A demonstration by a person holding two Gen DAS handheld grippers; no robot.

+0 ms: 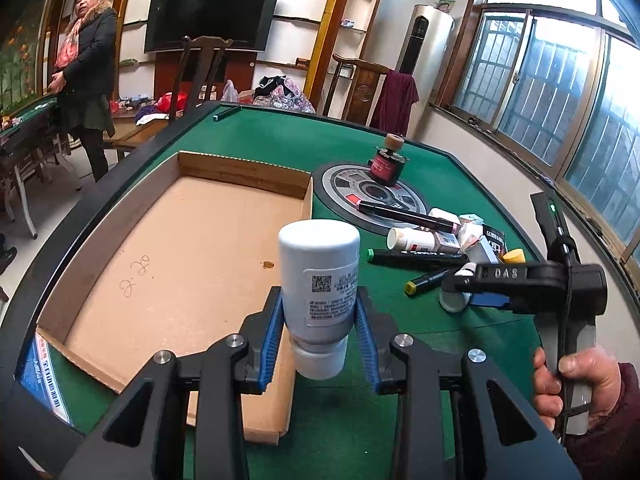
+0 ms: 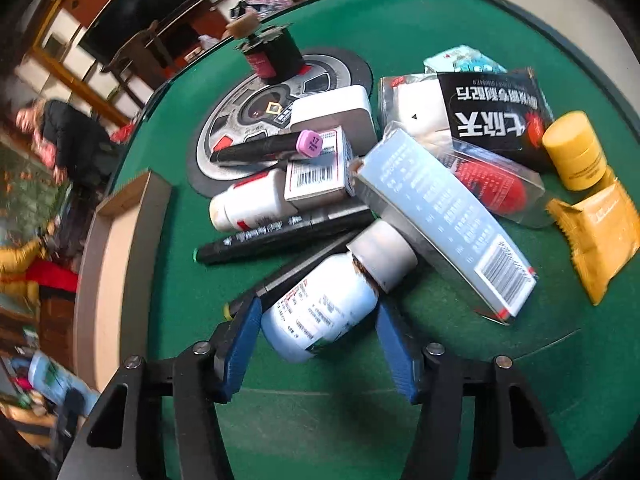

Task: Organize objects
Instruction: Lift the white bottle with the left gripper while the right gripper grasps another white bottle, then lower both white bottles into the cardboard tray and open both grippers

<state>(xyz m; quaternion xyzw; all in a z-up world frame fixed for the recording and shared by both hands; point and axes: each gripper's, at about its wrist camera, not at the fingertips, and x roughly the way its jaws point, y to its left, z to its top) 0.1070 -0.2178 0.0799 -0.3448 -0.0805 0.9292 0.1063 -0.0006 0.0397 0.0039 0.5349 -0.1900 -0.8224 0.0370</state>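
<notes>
1. White bottle (image 1: 319, 276) is sitting clamped cap-down in the left gripper (image 1: 320, 332), blue pads pressing both sides. It is hanging over the near right edge of the cardboard tray (image 1: 112, 256), not yet set down.
2. Tray is showing bare cardboard across all of its visible floor; judging from that, sorting is barely starting.
3. Right gripper (image 2: 320, 340) is standing roughly half open, straddling a second white bottle (image 2: 324, 308) that is lying on its side on the green table (image 2: 400, 16). The left pad is sitting at or just beside the bottle; the right pad is standing clear. No grip yet.
4. Remaining pile is lying right of the tray: grey carton (image 2: 444, 220) resting over that bottle's cap, black markers (image 2: 280, 232), a small barcoded box (image 2: 316, 168), a black packet (image 2: 492, 108), a yellow jar (image 2: 576, 152) and a yellow wrapper (image 2: 600, 232).
5. A dark spool-like item (image 2: 272, 52) is standing farther off on the table's round centre panel (image 2: 228, 128).
6. A person (image 1: 86, 76) is standing in the far left background.
</notes>
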